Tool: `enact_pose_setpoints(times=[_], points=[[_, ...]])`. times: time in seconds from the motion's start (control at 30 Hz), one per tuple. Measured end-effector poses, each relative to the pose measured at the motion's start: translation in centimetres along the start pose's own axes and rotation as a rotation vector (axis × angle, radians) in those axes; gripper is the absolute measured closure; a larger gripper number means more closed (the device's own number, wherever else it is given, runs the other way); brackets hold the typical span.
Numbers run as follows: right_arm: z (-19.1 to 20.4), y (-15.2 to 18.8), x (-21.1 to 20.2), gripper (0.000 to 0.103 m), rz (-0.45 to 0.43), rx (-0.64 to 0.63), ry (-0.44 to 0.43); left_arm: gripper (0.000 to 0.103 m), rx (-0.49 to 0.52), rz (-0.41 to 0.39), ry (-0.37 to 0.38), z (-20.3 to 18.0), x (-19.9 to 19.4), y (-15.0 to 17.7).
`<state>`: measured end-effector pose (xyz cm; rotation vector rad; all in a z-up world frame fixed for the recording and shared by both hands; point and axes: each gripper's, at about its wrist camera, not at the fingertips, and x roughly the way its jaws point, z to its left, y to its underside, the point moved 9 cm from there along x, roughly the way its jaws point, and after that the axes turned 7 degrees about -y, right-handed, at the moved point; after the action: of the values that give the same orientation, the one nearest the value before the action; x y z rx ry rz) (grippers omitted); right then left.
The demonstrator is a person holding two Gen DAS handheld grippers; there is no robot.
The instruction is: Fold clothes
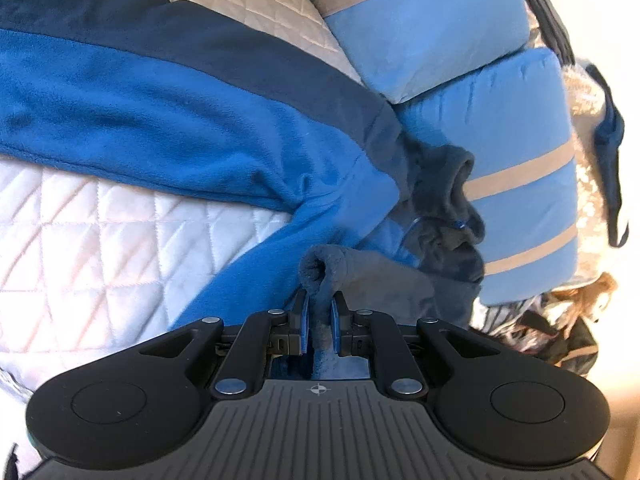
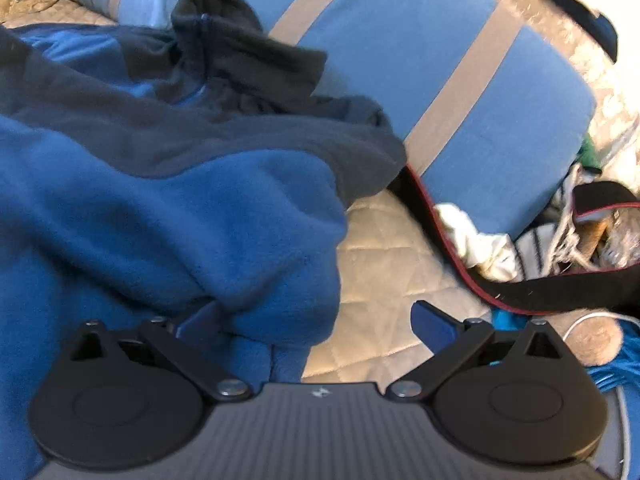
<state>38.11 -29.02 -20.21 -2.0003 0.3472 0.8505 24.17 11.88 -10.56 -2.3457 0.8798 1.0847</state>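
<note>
A blue fleece jacket [image 1: 168, 120] with dark grey panels lies spread across the quilted bedcover [image 1: 92, 232], its collar [image 2: 240, 44] bunched up against the striped blue pillows [image 1: 512, 128] at the head of the bed. The left gripper [image 1: 320, 320] has its jaws closed on a rolled grey edge of the fleece. The right gripper [image 2: 316, 320] stands wide open, its left finger pressed into a blue fold, its right finger over bare quilt. The jacket is loose and rumpled, with no neat flat fold visible, so most of the folding appears left. A heap of other clothes [image 2: 560, 232] sits by the pillows near the bed's edge.
</note>
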Motion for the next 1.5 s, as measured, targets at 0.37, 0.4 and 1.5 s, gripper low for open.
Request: enact_pose_setpoints(times=[0.37, 0.4, 1.5], points=[[-0.3, 1.3, -0.2, 0.0, 0.007, -0.008, 0.003, 0.093, -0.044, -0.004, 0.047, -2.7, -1.1, -1.0], [-0.7, 1.1, 0.1, 0.0, 0.003, 0.016, 0.024, 0.093, -0.037, -0.005, 0.043, -2.8, -1.2, -1.0], [0.8, -0.5, -3.8, 0.0, -0.171, -0.265, 0.231, 0.071, 0.241, -0.124, -0.208, 2.1, -0.8, 2.3]])
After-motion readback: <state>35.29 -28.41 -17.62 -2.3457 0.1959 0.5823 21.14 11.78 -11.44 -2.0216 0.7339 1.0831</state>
